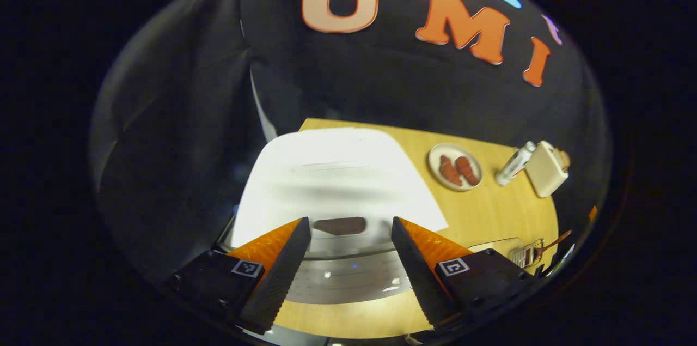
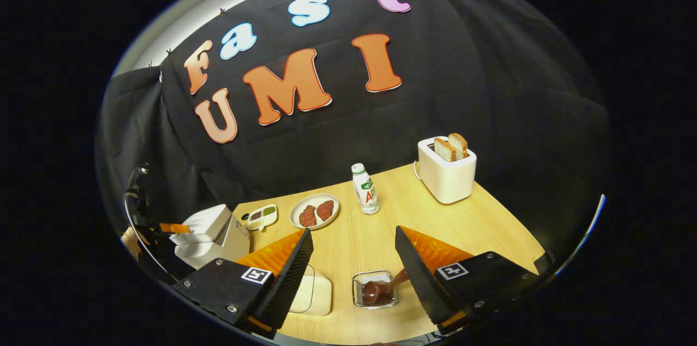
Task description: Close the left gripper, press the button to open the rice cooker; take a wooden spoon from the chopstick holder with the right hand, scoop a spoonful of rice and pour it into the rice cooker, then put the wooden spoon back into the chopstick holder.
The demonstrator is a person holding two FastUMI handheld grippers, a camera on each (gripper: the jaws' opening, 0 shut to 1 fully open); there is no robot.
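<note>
Rice cooker (image 1: 332,182) lid down, just ahead of left gripper (image 1: 351,237), jaws wide. Right gripper (image 2: 354,248) jaws wide (holding nothing) above wooden spoon (image 2: 381,289) in chopstick holder (image 2: 356,294) on surface (image 2: 435,226).

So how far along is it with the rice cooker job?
Barely started. The left gripper hovers open over the rice cooker, whose lid looks shut and button unpressed. The right gripper is open and empty; the wooden spoon sits in the chopstick holder. Still to do: closing, pressing, scooping rice, pouring, returning the spoon.
</note>
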